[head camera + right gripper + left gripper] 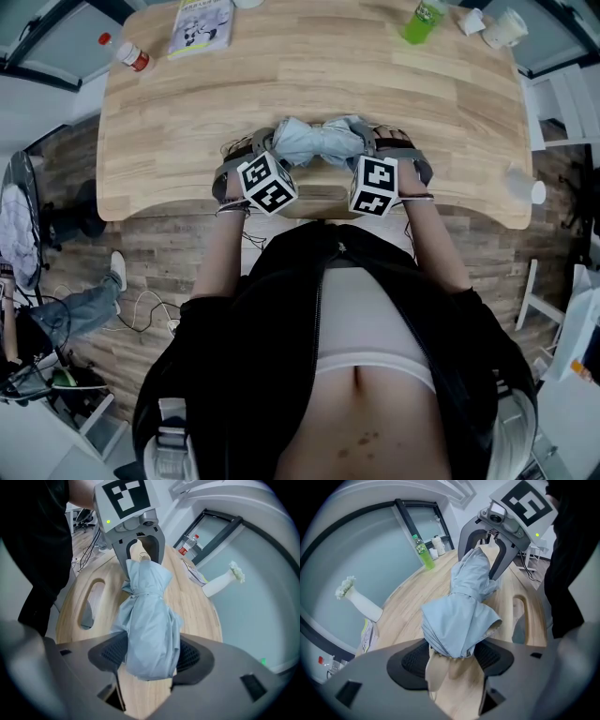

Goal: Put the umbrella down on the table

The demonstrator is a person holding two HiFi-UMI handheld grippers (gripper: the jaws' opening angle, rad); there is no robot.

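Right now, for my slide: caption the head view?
Pale-blue umbrella lying on wooden table, left gripper and right gripper open around its ends.

You have a pale wooden table with rounded corners (pixel 309 84) before you. A folded light-blue fabric umbrella (pixel 319 141) lies across it at the middle of your near edge. Along the far edge sit a small red-capped bottle (pixel 131 54) at the left corner, a printed booklet (pixel 200 25) beside it, and a green plastic bottle (pixel 424 21) and a white cup (pixel 506 28) toward the right corner

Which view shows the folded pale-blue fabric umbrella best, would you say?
The right gripper view: the folded pale-blue fabric umbrella runs full length to its beige handle. The left gripper view shows it bunched; the head view, small, its ends hidden.
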